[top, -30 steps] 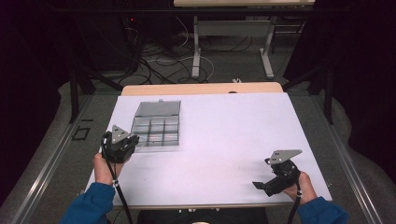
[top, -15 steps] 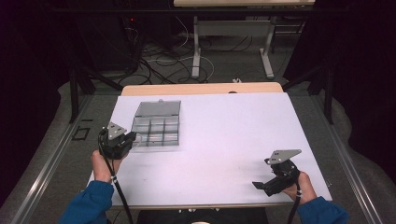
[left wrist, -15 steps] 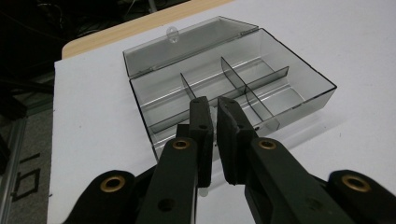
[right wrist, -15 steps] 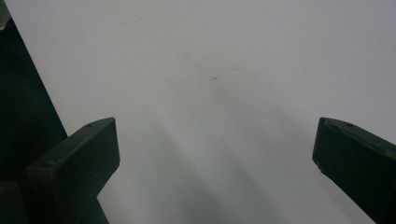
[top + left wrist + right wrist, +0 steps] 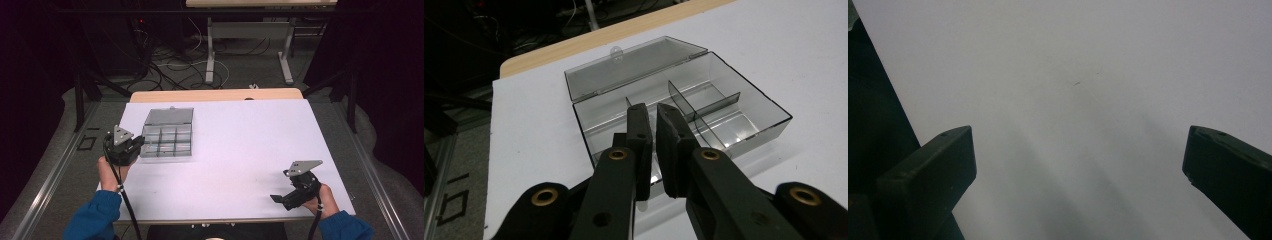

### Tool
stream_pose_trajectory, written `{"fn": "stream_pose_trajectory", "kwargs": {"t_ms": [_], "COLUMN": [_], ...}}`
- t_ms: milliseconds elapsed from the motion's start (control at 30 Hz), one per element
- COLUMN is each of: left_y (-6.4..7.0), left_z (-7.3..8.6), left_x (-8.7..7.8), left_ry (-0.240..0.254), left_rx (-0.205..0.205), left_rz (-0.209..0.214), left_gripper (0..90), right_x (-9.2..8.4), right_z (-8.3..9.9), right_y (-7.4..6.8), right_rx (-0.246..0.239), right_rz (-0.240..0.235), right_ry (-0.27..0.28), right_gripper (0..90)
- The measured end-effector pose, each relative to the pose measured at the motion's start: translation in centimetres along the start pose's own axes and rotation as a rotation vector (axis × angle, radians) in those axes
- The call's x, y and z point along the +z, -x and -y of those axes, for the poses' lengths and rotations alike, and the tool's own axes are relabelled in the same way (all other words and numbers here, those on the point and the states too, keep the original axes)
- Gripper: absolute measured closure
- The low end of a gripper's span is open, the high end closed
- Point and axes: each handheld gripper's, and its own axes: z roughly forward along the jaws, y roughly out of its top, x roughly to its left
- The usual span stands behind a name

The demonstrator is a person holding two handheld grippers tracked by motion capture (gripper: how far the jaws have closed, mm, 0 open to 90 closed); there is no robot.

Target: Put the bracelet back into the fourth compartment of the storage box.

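Note:
A clear grey plastic compartment box [image 5: 167, 140] sits on the left part of the white table [image 5: 250, 140], its lid [image 5: 169, 116] lying open behind it. My left gripper [image 5: 138, 144] is at the box's left edge, held in a hand with a blue sleeve. In the left gripper view its jaws [image 5: 654, 117] stand together over the box's near wall [image 5: 624, 165], shut with nothing seen between them; the box's [image 5: 704, 100] compartments look empty. My right gripper [image 5: 281, 197] rests low near the table's front right corner, open. Its jaws [image 5: 1078, 155] stand wide apart over bare white surface.
A strip of wooden tabletop [image 5: 215, 95] shows past the white sheet's far edge. Behind it are dark floor, tangled cables [image 5: 170, 65] and another table's metal legs [image 5: 210, 50]. A metal rail [image 5: 55, 180] runs along the left side.
My left gripper has shifted slightly away from the front edge, along the box's left side. The right gripper has stayed in place.

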Motion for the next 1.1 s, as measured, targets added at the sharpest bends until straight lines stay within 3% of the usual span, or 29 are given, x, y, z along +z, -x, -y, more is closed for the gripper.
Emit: {"fn": "stream_pose_trajectory", "kwargs": {"t_ms": [233, 333, 400, 467, 967, 1100], "left_y": [-0.2, -0.3, -0.3, -0.3, -0.5, -0.7], "left_z": [-0.5, -0.7, -0.8, -0.9, -1.5, -1.6], "left_x": [0.2, 0.6, 1.0, 1.1, 2.8, 3.0], "left_ry": [0.015, 0.016, 0.019, 0.008, 0.007, -0.003], "left_rx": [0.004, 0.007, -0.008, 0.007, -0.007, 0.007], "left_rz": [-0.006, -0.007, -0.004, -0.003, 0.003, 0.000], "left_gripper": [85.4, 85.4, 85.4, 85.4, 85.4, 85.4], "right_x": [0.1, 0.0, 0.2, 0.0, 0.0, 0.0], "right_z": [0.0, 0.0, 0.1, 0.0, 0.1, 0.1], "right_y": [0.0, 0.1, 0.0, 0.0, -0.1, -0.1], "right_rx": [0.004, 0.012, 0.013, -0.001, -0.003, -0.011], "right_rz": [0.008, 0.002, 0.008, 0.000, 0.003, -0.004], "right_ry": [0.014, -0.006, 0.035, -0.003, 0.001, 0.001], "right_gripper": [0.3, 0.3, 0.3, 0.3, 0.3, 0.3]}}
